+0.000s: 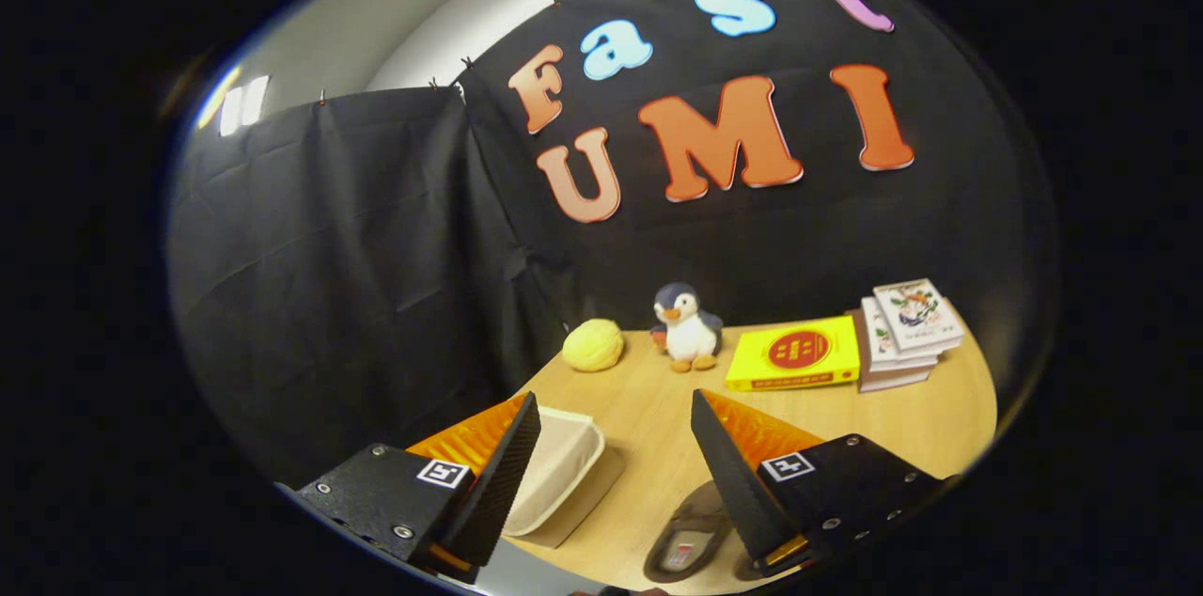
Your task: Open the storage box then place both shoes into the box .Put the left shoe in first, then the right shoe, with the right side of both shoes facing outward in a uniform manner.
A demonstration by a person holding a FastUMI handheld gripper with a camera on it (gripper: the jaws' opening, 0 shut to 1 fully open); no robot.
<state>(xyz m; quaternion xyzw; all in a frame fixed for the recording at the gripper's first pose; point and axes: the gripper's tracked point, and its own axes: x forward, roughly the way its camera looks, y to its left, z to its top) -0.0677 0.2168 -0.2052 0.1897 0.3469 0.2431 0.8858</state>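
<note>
The storage box (556,469), pale with a rounded rim, sits on the wooden table (658,408) just behind and inside the left finger, which hides its near corner. Whether it carries a lid cannot be told from here. 1 shoe (691,535), a dark slipper with its sole-side insole showing, lies low between the fingers, its right part hidden under the right finger. A second shoe cannot be made out with certainty.

The gripper (616,408) is held above the table with its fingers spread wide; nothing is between them and neither touches the box or the shoe.

Beyond the fingers, near the far edge of the table against the black cloth wall, stand a yellow ball of yarn-like texture (593,344), a plush penguin (689,327) just beside it, then a yellow book (794,352) lying flat, and a stack of 3 or so books (907,333) touching its right side.
</note>
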